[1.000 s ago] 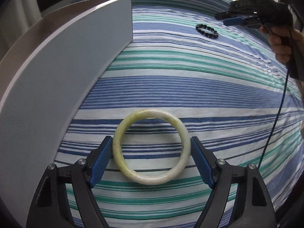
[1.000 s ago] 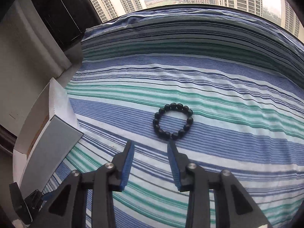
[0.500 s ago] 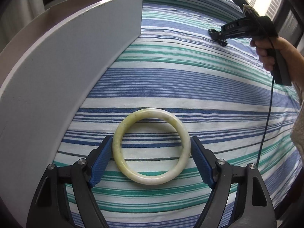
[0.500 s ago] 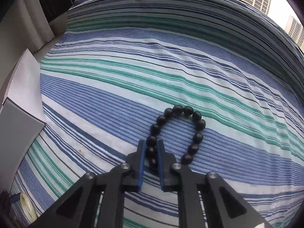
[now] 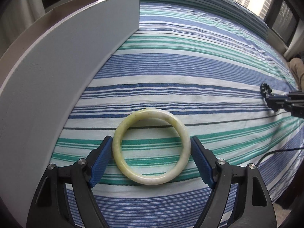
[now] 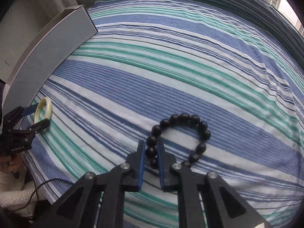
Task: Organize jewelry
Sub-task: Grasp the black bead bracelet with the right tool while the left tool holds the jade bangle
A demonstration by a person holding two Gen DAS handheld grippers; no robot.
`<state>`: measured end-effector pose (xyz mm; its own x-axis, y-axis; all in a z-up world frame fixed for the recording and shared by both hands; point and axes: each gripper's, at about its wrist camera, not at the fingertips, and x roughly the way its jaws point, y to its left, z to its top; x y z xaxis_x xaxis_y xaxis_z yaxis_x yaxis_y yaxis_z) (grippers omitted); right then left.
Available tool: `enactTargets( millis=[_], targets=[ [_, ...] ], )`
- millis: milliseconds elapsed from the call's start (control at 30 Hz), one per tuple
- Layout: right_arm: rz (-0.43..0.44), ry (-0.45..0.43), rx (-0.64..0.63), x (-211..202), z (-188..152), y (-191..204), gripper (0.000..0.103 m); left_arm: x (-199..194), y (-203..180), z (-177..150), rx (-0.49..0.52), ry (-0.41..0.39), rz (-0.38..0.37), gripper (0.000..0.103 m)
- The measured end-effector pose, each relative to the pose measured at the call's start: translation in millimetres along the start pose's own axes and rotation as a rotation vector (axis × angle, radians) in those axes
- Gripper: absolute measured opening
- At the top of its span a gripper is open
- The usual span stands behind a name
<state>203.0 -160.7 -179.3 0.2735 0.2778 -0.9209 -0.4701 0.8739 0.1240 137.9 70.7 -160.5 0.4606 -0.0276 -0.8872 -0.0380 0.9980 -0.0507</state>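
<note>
A pale green jade bangle [image 5: 151,146] is held between the blue pads of my left gripper [image 5: 151,148], which is shut on it just above the striped bedsheet. It also shows in the right wrist view [image 6: 43,110]. My right gripper [image 6: 151,148] is shut on the near-left beads of a black bead bracelet [image 6: 190,133], whose loop hangs over the sheet. In the left wrist view the bracelet [image 5: 265,90] and the right gripper [image 5: 273,102] are at the far right.
A grey box wall [image 5: 57,79] curves along the left, close to the bangle; it also shows in the right wrist view [image 6: 53,45]. The blue, green and white striped bedsheet [image 6: 171,66] fills the middle. A black cable [image 5: 275,152] trails at the right.
My right gripper has closed on the black bracelet and carried it nearer to the left side. My left gripper has stayed shut on the bangle and shifted a little over the sheet.
</note>
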Motion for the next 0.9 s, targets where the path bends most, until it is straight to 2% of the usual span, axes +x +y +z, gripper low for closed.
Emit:
enactTargets(
  millis=[133, 233, 300, 433, 567, 667, 733, 767, 900],
  targets=[
    [0.012, -0.044, 0.022, -7, -29, 18, 0.015, 2, -3, -2, 0.010, -0.004, 0.009, 0.082],
    [0.121, -0.133, 0.139, -25, -46, 7, 0.034, 3, -3, -1, 0.016, -0.002, 0.010, 0.082],
    [0.160, -0.190, 0.222, -43, -58, -8, 0.034, 1, 0, -3, 0.008, -0.001, -0.013, 0.083],
    [0.102, -0.253, 0.314, -67, -80, -31, 0.034, -4, 6, -5, -0.013, 0.010, -0.047, 0.087],
    [0.085, -0.261, 0.383, -70, -94, -45, 0.034, 0, 3, -6, 0.004, 0.024, -0.017, 0.093],
    [0.093, -0.249, 0.389, -68, -102, -47, 0.034, 4, -5, -6, 0.043, 0.033, 0.035, 0.094],
    [0.091, -0.246, 0.378, -64, -96, -42, 0.034, 4, -7, -5, 0.044, 0.024, 0.031, 0.089],
    [0.080, -0.244, 0.376, -63, -91, -42, 0.034, 2, -7, -4, 0.044, 0.014, 0.030, 0.082],
    [0.037, -0.199, 0.391, -49, -65, -61, 0.034, 2, -7, -2, 0.026, 0.013, 0.040, 0.082]
  ],
)
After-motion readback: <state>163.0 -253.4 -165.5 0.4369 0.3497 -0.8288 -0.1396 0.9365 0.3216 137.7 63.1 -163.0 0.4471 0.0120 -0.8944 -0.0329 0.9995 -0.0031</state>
